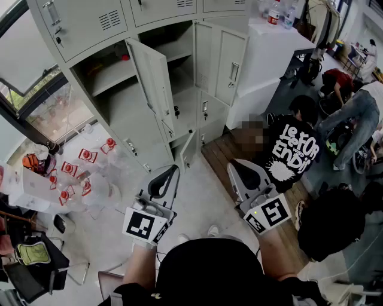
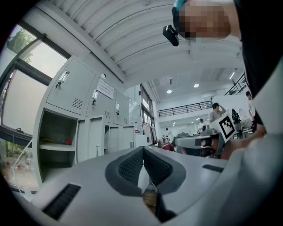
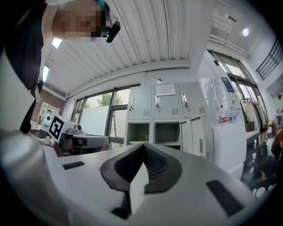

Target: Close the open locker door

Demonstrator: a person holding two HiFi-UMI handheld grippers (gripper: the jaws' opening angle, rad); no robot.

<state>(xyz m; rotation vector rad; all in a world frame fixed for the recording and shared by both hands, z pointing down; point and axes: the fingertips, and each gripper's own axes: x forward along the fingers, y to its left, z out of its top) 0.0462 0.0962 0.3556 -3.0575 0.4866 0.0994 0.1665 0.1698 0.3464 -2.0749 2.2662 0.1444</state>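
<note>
Left gripper (image 1: 171, 174) and right gripper (image 1: 236, 167) side by side, tips forward — jaws together, both empty.

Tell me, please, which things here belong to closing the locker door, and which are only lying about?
For the job: open locker door; locker cabinet; left gripper; right gripper.

Lying about: bottles on the white cabinet; red-and-white items near the window; small red thing on a shelf.

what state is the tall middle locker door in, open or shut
open: the door swings out, baring the shelf inside
</note>
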